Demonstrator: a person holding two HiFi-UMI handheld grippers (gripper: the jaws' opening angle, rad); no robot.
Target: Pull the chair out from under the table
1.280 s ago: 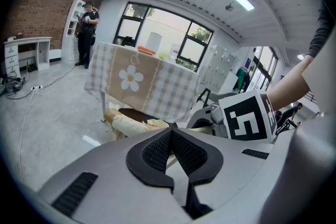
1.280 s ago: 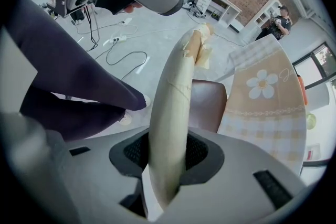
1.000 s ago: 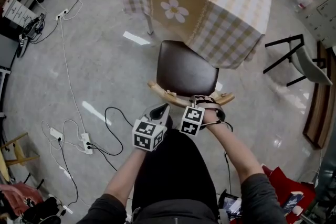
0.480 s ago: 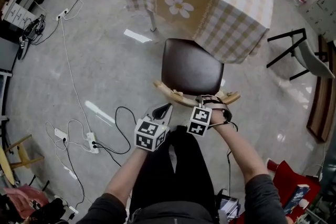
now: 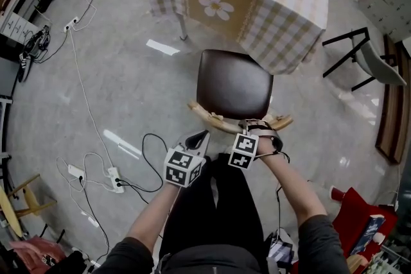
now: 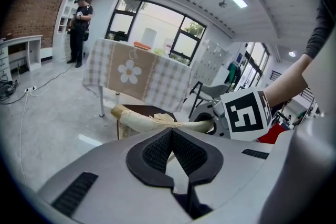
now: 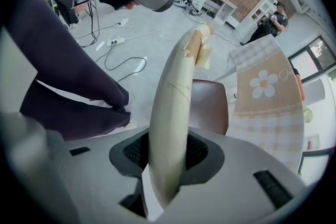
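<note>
Chair rail [image 7: 176,97] gripped by right gripper [image 7: 168,144] — head view hides this — left gripper [image 6: 171,136] closed.

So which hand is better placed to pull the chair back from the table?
Right. The right tongs are closed on the pale backrest rail of the chair. The left tongs are shut and empty, stopping short of that rail.

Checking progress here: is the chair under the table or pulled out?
Out: the chair shows its whole dark seat, clear of the table and its checkered cloth. The right gripper is clamped on the backrest.
</note>
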